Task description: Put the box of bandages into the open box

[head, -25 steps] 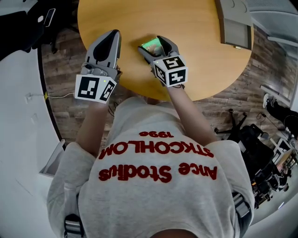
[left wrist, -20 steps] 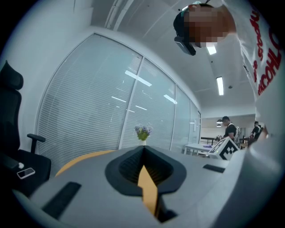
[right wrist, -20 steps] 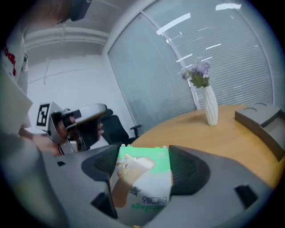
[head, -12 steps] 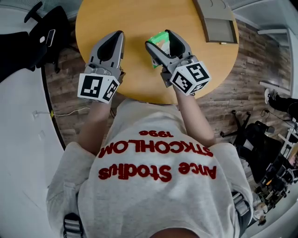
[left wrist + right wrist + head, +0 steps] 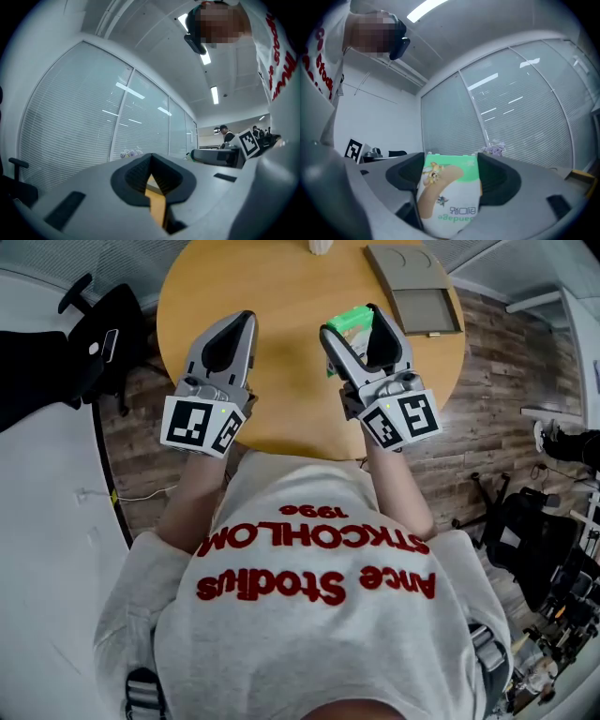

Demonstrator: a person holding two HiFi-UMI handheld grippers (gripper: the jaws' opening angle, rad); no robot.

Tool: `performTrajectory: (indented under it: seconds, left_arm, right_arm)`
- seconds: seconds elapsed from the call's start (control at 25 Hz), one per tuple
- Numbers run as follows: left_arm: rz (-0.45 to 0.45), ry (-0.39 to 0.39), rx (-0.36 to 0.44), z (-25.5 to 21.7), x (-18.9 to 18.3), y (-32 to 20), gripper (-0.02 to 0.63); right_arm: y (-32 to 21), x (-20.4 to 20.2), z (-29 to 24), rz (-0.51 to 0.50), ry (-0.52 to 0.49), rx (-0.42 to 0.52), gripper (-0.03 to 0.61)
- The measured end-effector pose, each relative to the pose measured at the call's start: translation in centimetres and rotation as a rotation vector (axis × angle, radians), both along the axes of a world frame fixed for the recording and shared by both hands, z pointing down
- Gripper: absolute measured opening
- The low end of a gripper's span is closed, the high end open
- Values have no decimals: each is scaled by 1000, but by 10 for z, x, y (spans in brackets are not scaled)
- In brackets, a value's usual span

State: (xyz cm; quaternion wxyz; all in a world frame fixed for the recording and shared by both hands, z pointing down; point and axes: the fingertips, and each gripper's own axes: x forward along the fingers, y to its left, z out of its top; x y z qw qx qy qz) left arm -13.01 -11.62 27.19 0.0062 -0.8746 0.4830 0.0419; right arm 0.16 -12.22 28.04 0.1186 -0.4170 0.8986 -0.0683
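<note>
The box of bandages (image 5: 349, 319), green and white with a cartoon plaster printed on it, sits between the jaws of my right gripper (image 5: 354, 329), which is shut on it and holds it above the round wooden table (image 5: 281, 287). The right gripper view shows the same box of bandages (image 5: 450, 197) upright in the right gripper (image 5: 452, 164), filling the gap. The open box (image 5: 412, 289), flat and grey-brown with its lid folded back, lies on the table beyond and to the right. My left gripper (image 5: 246, 317) hovers over the table's near left, and in its own view the left gripper (image 5: 152, 176) is shut and empty.
A small white object (image 5: 321, 247) stands at the table's far edge. A black office chair (image 5: 98, 338) is off the table's left side. Dark equipment and a chair base (image 5: 511, 521) stand on the wood floor at the right. Window blinds (image 5: 70, 117) fill the far wall.
The right gripper has carried the box of bandages up off the table and to the right, closer to the open box. The left gripper has stayed about where it was.
</note>
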Motion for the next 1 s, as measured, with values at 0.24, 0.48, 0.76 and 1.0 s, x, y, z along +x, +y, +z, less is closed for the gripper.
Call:
performTrajectory:
  seconds: [0.24, 0.48, 0.76, 1.0]
  left_arm:
    - [-3, -9, 13, -5, -2, 0, 3]
    - [-8, -14, 17, -5, 3, 1, 3]
    - [2, -16, 3, 0, 10, -6, 3]
    - [36, -8, -19, 11, 25, -20, 3]
  right_arm:
    - [9, 22, -13, 91, 32, 66, 362]
    - [12, 48, -15, 139, 42, 74, 362]
    - [8, 62, -13, 175, 40, 67, 362]
    - [7, 83, 0, 242, 50, 39, 362]
